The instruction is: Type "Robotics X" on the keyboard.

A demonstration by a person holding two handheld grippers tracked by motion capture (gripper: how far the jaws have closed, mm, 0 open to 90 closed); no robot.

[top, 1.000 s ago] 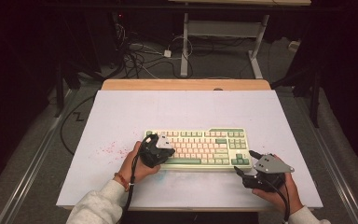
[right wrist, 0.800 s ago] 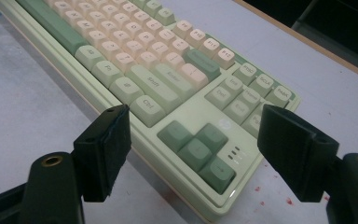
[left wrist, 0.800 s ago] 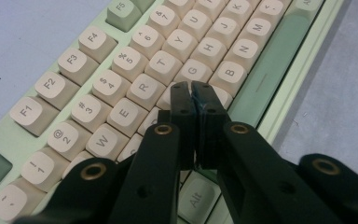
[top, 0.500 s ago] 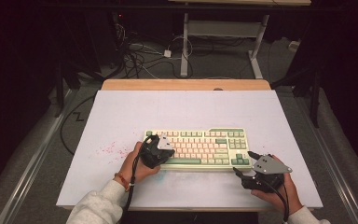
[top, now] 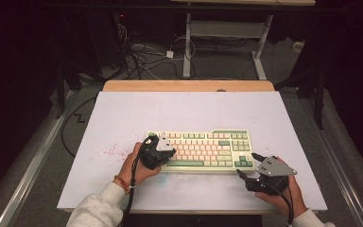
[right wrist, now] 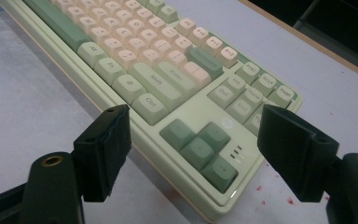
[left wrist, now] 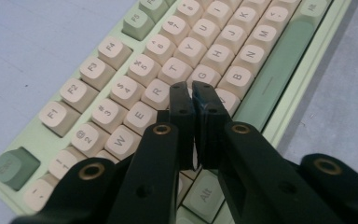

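Overhead, the left gripper (top: 163, 152) merely covers the keyboard (top: 203, 150); its own view shows clenched jaws seemingly on F. Right gripper (right wrist: 193, 154) gapes, released.

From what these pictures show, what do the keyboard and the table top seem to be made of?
The keyboard looks like moulded plastic: matte cream and green keycaps with printed legends, and a smooth pale green case with a slight sheen at its edge. The table top seems to be a matte pale sheet, perhaps laminate or painted board, marked with small red specks; a bare wood strip shows along its far edge.
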